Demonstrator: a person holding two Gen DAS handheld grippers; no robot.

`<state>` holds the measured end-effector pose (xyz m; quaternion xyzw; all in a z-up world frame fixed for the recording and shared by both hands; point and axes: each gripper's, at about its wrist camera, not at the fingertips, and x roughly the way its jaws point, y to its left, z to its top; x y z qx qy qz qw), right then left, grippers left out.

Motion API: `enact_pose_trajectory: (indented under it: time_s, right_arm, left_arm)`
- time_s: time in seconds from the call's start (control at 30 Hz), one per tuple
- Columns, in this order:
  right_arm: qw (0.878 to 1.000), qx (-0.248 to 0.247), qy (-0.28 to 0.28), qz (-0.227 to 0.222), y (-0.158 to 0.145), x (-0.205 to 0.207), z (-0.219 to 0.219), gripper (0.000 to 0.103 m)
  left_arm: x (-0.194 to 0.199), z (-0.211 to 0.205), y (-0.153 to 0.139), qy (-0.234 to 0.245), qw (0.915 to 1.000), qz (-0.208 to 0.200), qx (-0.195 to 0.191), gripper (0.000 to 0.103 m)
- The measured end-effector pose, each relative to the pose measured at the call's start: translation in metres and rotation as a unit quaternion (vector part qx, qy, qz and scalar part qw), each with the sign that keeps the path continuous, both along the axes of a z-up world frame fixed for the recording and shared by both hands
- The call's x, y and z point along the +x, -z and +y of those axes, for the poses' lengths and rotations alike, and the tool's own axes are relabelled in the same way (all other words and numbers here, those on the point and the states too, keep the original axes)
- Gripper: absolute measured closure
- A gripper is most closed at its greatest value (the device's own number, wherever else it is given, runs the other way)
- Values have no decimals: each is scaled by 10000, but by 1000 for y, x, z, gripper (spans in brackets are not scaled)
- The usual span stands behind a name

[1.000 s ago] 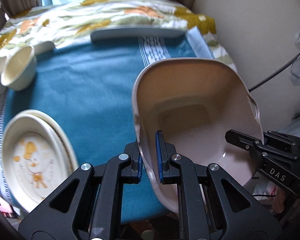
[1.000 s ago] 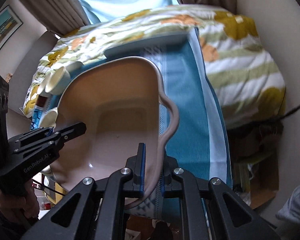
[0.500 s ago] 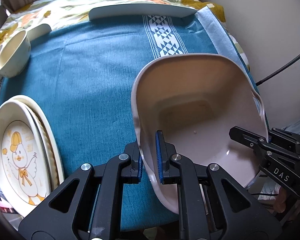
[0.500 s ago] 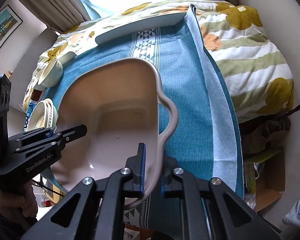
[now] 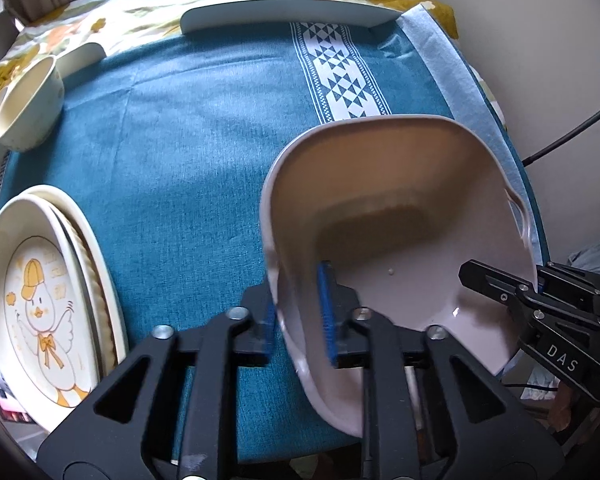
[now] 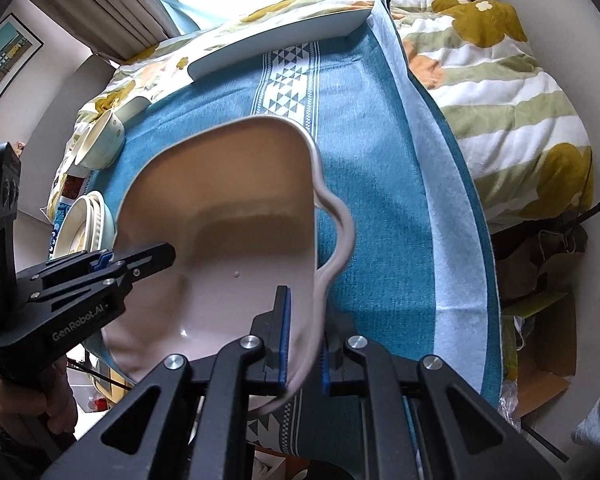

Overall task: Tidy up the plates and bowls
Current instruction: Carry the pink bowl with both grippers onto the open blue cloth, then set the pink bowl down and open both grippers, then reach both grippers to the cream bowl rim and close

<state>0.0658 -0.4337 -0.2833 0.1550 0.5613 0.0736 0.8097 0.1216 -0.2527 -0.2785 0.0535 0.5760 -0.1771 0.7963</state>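
Glossy smooth pink basin (image 5: 400, 208), woven teal tablecloth (image 5: 188, 152), glazed cream plates (image 5: 40, 300)

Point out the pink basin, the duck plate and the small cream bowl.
pink basin (image 5: 400, 216): left wrist view, inner back wall.
duck plate (image 5: 40, 308): left wrist view, printed duck at its centre.
small cream bowl (image 5: 20, 108): left wrist view, inside of the bowl.

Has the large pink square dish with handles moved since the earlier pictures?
Yes. The large pink square dish has come down toward the blue tablecloth: the cloth's white triangle-patterned stripe now looks nearer and sharper beyond its rim.
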Motion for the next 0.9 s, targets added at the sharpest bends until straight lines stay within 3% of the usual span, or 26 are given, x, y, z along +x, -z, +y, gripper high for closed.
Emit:
enact_pose_trajectory:
  time_s: [0.1,0.2,0.23,0.27,0.33,0.47,0.63,0.7,0.73,0.87,0.9]
  right_arm:
    - [10000,12,10,-29,1,0,-1,92]
    - [9999,89,53,-71,0,-2,-3,79]
    - [9998,119,95,-115,-2,-3,-4,63]
    - [9997,142,137,-166,-4,-4,-5,40]
    - [9992,194,192,-284,-11,-7,-8,22]
    - [9988,103,192,-430,-29,-16,-11,21]
    - [9963,-1,-106,-851,-82,-25,5,20]
    - [9934,8,-264,-1118,-107,-24,19,3]
    - [9897,25,-413,-1374,-127,-22,30,0]
    - [9721,-86,-918,-2156,-182,-10,77,0]
    - [9690,-69,-1004,-2255,-192,-5,88,0]
  left_arm:
    - [-1,0,-2,-6,9999,-104,-26,37]
    - [-1,1,-6,4,9998,-165,-66,36]
    - [-1,1,-7,0,9998,-173,-46,36]
    - [-1,1,-8,-7,9998,-182,-25,36]
    - [-2,4,-11,-31,9998,-187,-20,36]
    - [-8,11,-24,-94,9997,-233,15,36]
    - [-24,33,-66,-289,9986,-441,-81,36]
    - [-33,52,-99,-467,9963,-695,-195,36]
    - [-34,59,-110,-527,9953,-784,-224,35]
    - [-36,109,-174,-1024,9823,-1567,-70,1]
    - [-35,120,-185,-1116,9783,-1744,-30,0]
